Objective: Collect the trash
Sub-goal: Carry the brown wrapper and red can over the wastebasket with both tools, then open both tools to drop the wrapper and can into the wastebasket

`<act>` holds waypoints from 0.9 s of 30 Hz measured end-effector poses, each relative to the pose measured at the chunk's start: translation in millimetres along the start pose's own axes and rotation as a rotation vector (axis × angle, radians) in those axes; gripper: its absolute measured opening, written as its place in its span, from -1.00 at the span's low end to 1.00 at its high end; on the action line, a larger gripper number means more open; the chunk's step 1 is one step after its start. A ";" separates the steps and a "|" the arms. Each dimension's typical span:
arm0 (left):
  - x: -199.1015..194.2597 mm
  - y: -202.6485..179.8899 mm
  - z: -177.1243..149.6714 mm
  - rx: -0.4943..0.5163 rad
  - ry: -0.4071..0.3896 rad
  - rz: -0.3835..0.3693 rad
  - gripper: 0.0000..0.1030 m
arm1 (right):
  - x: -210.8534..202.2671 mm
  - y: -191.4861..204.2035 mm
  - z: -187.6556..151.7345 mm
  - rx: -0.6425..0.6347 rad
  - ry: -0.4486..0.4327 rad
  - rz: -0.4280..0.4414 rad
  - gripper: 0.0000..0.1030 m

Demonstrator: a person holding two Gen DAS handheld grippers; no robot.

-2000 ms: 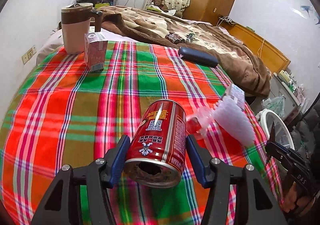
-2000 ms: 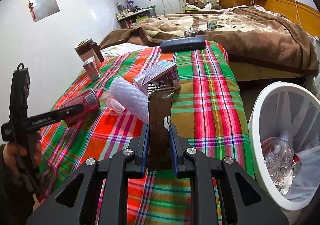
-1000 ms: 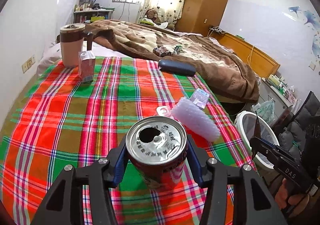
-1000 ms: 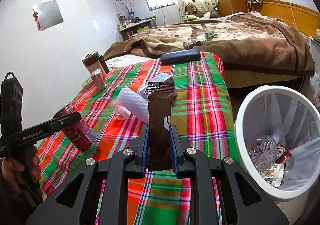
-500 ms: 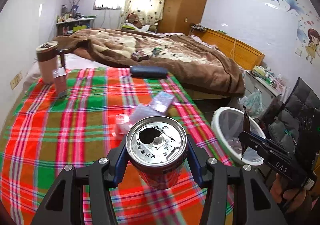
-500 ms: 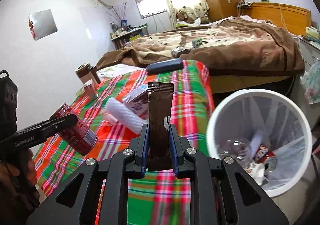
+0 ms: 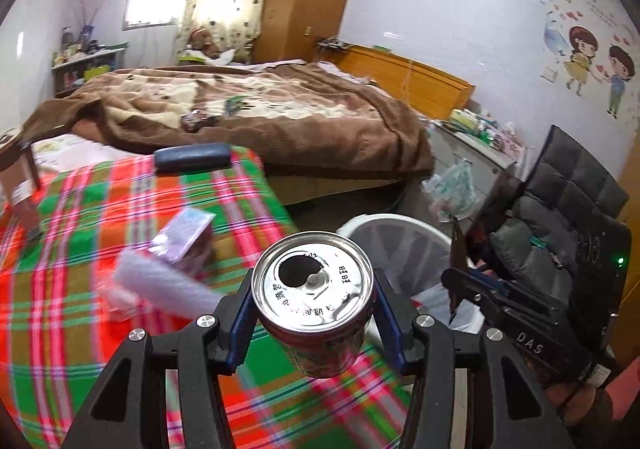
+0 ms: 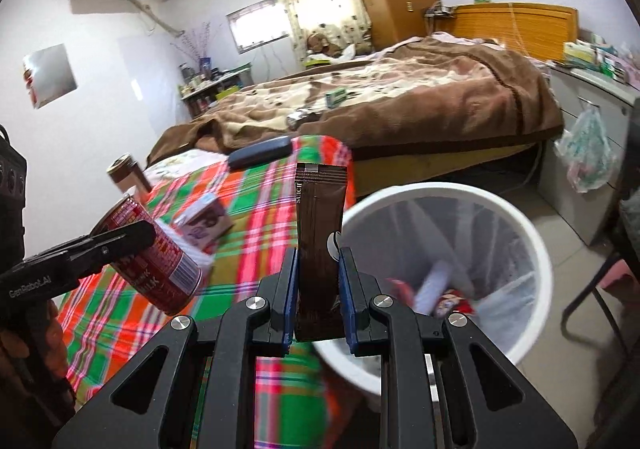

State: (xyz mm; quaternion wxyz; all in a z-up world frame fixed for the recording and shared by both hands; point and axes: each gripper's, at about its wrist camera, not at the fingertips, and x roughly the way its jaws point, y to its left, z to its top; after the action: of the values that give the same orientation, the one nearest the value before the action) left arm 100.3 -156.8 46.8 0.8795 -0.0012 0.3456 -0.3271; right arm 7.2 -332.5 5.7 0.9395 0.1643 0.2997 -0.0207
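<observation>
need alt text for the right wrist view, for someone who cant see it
The right gripper pinches an upright brown packet near a white trash bin holding some litter. At left, the left gripper holds a red can over a plaid cloth, with a brown-blanketed bed behind.

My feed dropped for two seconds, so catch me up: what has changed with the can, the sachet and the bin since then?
The left tongs lifted the red can off the plaid blanket, turned it top toward the camera and carried it toward the white bin. The right tongs swung the brown sachet toward the bin's rim. Nothing was released. The carton and bubble wrap stayed on the blanket.
</observation>
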 end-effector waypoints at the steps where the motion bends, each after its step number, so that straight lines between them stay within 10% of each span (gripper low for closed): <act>1: 3.4 -4.3 1.3 0.006 0.000 -0.003 0.03 | -0.5 -3.1 0.2 0.005 -0.001 -0.006 -0.61; 27: 95.3 -85.4 5.9 0.101 0.094 -0.066 0.04 | 18.9 -66.3 -5.5 0.055 0.109 -0.168 -0.61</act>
State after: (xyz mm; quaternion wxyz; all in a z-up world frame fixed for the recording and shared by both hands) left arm 106.9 -280.2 12.9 0.8500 0.0471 0.3694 -0.3725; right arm 10.6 -392.3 -29.0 0.9120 0.1654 0.3622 -0.0986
